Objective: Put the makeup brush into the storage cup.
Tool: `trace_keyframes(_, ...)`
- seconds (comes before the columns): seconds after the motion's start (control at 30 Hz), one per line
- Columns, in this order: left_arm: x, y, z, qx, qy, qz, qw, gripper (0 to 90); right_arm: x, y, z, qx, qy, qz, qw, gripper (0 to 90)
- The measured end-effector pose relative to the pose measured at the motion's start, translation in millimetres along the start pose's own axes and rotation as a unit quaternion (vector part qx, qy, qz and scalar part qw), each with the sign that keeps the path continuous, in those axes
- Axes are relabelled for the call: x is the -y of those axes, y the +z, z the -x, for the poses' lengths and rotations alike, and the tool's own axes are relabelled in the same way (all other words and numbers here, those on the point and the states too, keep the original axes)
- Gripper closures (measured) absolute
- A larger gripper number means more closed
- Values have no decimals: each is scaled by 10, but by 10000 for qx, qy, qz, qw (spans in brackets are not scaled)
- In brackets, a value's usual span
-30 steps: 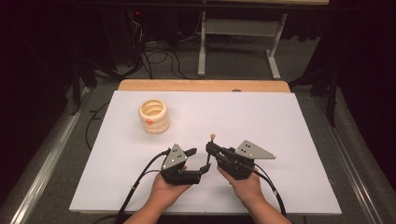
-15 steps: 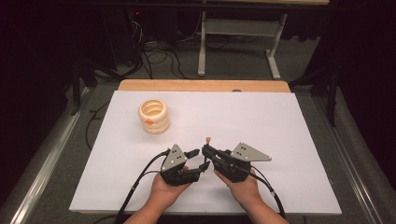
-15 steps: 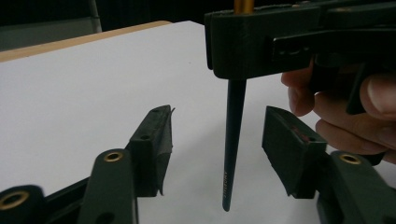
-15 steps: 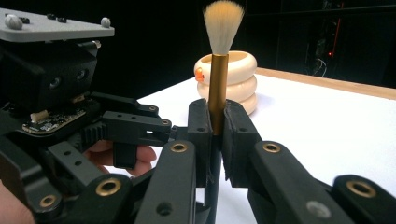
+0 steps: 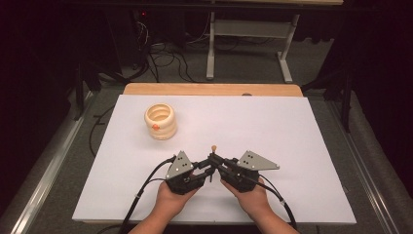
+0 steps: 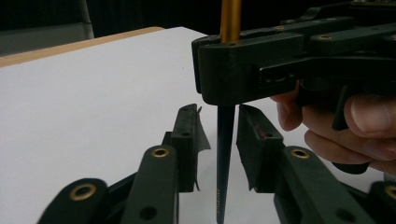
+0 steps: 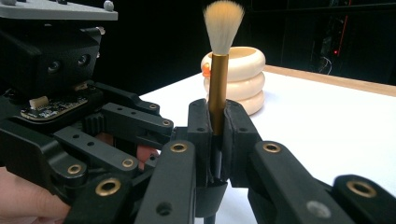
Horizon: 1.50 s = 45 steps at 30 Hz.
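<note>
The left tool (image 6: pixel 218 149) has just been closing its jaws around the dark tapered handle of the gold-ferruled makeup brush (image 7: pixel 218 70), though a gap shows either side: not yet gripping. The right tool (image 7: pixel 215 135) clenches the brush upright above the white counter (image 5: pixel 272 126), so a handover looks near. The right gripper view reveals the bristles and the cream ringed holder (image 7: pixel 243 79); the left gripper view shows the handle's tip.

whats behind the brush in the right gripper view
Behind the brush stands the cream ringed holder, partly covered by the gold ferrule, with an orange bit at its side. Its inside cannot be seen from here.
</note>
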<state>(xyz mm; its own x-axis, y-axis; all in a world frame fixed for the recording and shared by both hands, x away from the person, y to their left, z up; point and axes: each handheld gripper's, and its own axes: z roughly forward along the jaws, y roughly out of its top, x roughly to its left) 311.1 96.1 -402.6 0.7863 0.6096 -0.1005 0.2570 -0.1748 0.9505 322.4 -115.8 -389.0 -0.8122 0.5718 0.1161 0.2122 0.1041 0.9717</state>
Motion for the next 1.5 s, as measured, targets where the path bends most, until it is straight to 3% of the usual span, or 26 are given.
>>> trace_keyframes(0.37,5,-4,8,43,75,11,10000,824,4,5,-6,4,37,-13,10000,847)
trace_keyframes(0.8,1,-11,4,50,98,11,9999,834,2,4,6,32,64,-17,10000,800)
trace_keyframes(1.5,5,-72,-82,-114,30,25,9999,834,-29,-29,59,-18,170,77,9998,503)
